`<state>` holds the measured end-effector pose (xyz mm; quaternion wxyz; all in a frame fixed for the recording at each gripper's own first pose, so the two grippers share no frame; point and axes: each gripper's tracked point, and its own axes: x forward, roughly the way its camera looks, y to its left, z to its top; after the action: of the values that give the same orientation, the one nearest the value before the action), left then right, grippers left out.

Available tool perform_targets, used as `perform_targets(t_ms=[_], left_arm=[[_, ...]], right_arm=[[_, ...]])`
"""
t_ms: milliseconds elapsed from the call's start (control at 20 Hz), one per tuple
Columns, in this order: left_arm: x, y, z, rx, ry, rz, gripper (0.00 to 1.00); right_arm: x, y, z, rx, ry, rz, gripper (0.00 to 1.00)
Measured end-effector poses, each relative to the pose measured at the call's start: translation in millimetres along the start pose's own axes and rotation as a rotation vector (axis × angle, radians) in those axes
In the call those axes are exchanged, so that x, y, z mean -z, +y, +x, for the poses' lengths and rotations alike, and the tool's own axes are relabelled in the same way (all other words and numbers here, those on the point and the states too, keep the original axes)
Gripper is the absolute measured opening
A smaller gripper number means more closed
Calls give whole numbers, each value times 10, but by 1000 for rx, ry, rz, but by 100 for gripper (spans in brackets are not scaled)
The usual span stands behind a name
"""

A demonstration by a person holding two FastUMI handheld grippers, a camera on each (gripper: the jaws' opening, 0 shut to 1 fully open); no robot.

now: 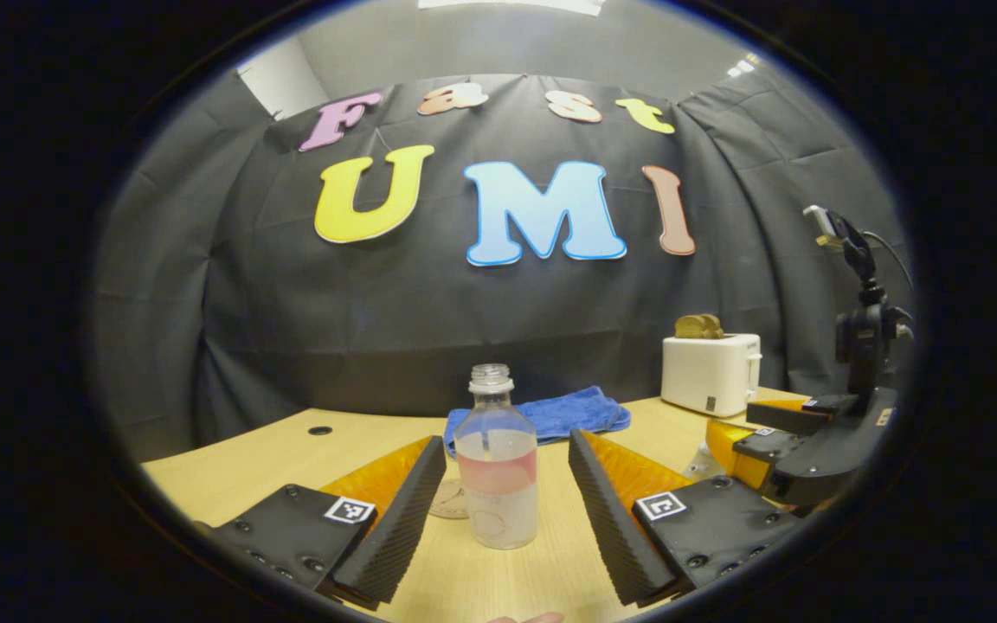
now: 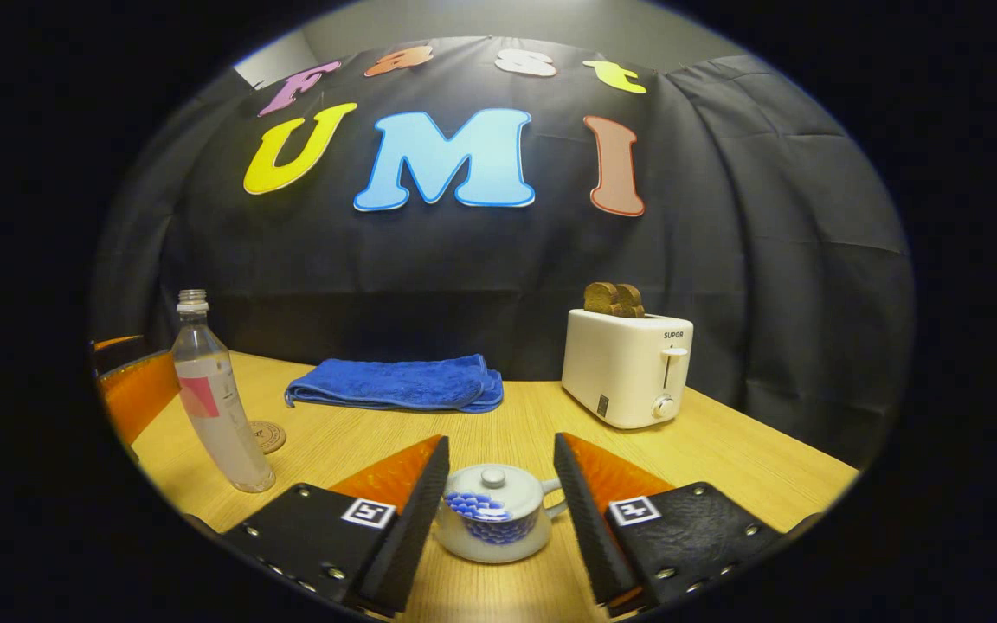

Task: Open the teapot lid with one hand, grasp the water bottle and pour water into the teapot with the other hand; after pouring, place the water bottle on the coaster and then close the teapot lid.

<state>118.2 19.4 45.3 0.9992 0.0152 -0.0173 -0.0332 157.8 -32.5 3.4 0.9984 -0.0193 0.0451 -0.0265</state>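
Nothing done yet, we judge; our left gripper gapes around the water bottle; right gripper gapes around the lidded teapot.

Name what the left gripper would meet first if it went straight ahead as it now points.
Most likely the water bottle, standing uncapped between the open jaws of the left gripper; its exact depth is unclear.

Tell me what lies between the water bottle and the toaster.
The folded blue towel lies between the water bottle and the toaster, seen in the right gripper view.
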Motion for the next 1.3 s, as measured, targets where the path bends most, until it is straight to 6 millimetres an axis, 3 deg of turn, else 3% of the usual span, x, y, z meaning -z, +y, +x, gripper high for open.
perform_targets(t_ms=[50, 100, 150, 350, 400, 750, 950, 1150, 1300], left_arm=[[-5, -1, -2, 0, 0, 4, 99], [-27, 6, 1, -1, -3, 8, 99], [-43, 9, -3, -1, -7, 10, 99], [-31, 12, 0, 0, -2, 4, 99], [-34, 24, -11, -3, 1, 7, 100], [12, 58, -17, -12, 10, -6, 100], [59, 25, 15, -7, 22, -7, 99], [57, 22, 0, -6, 24, -22, 99], [-1, 20, -17, -6, 13, -10, 99]], right_arm=[[36, 12, 22, -7, 14, 1, 65], [51, 3, 19, 1, 29, 0, 65], [76, 8, 40, -6, 42, 5, 52], [100, 26, 24, -2, 45, -12, 49], [41, 29, -2, -3, 51, -12, 14], [56, 39, 51, -24, 39, -52, 14], [-146, 31, 10, -19, -17, -75, 14], [60, 30, 50, -20, 45, -74, 14], [55, 41, 44, -24, 50, -50, 14]])
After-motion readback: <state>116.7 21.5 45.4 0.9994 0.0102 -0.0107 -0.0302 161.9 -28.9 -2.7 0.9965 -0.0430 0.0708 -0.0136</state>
